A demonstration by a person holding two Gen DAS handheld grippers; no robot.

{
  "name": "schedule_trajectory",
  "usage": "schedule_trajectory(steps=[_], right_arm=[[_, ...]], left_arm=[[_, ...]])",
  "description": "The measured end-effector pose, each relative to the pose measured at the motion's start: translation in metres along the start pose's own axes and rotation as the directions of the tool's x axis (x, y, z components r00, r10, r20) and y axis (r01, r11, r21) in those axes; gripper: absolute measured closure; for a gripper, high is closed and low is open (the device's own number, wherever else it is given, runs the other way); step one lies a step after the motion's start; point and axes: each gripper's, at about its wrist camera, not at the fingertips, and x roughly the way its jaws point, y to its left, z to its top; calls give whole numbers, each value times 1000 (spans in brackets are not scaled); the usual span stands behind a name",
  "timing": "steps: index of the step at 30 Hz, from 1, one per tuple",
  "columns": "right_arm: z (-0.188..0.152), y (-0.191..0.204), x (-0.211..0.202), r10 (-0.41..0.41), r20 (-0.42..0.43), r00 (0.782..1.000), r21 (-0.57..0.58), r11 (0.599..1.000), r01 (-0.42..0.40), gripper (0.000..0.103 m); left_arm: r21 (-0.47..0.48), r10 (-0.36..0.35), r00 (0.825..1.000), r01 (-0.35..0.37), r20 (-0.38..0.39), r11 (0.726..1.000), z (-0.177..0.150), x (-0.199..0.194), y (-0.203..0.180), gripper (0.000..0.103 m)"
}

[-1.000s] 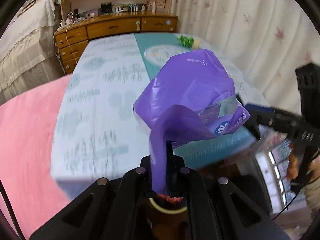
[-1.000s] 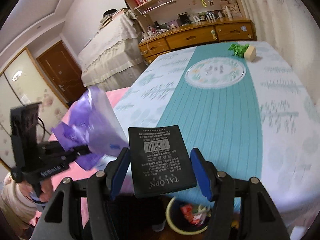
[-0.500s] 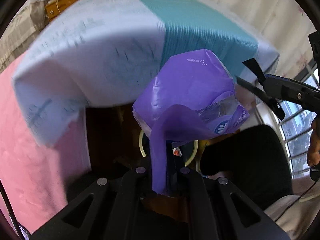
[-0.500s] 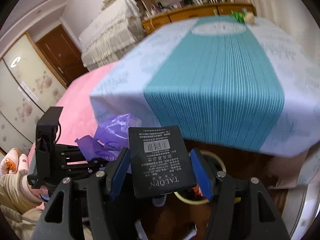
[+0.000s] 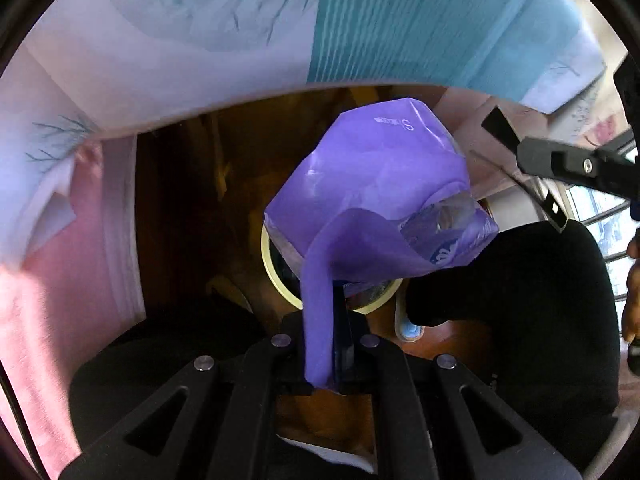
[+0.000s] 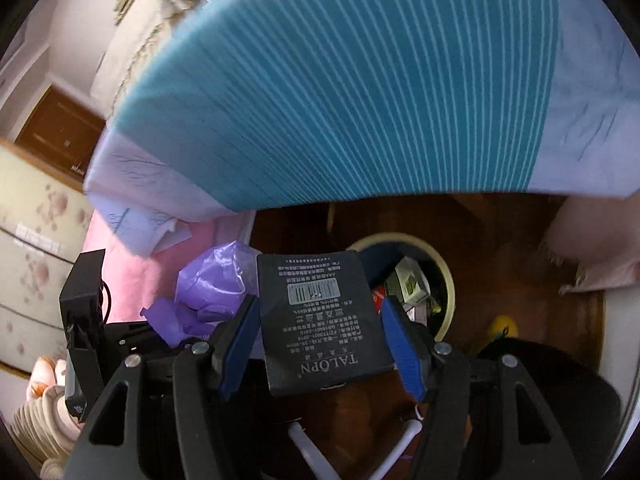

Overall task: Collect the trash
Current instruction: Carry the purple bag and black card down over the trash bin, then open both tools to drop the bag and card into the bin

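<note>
The right gripper (image 6: 320, 344) is clasping a black packet (image 6: 320, 320), hanging above a yellow-rimmed trash bin (image 6: 444, 268) just right of it.

Both views are taken from just behind the fingers and are aimed steeply down past the table's cloth edge (image 5: 224, 60) toward the wooden floor. From the left wrist, the bin (image 5: 280, 276) is seen close below, and the right gripper (image 5: 560, 164) is caught at the right edge. From the right wrist, the same bin (image 6: 446, 268) is seen, and the left gripper (image 6: 132, 334) at the lower left.
</note>
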Motion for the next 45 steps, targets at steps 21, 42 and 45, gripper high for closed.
schedule_trajectory(steps=[21, 42, 45], right_arm=[[-9, -84, 115, 15, -47, 999, 302, 953, -1, 38], [-5, -79, 135, -86, -82, 993, 236, 966, 104, 27], [-5, -74, 133, -108, -71, 992, 197, 973, 120, 27]], left_arm=[[-87, -44, 987, 31, -155, 996, 36, 106, 13, 97], [-132, -4, 995, -10, -104, 991, 33, 104, 16, 53], [-152, -13, 997, 1, -76, 988, 34, 100, 22, 53]])
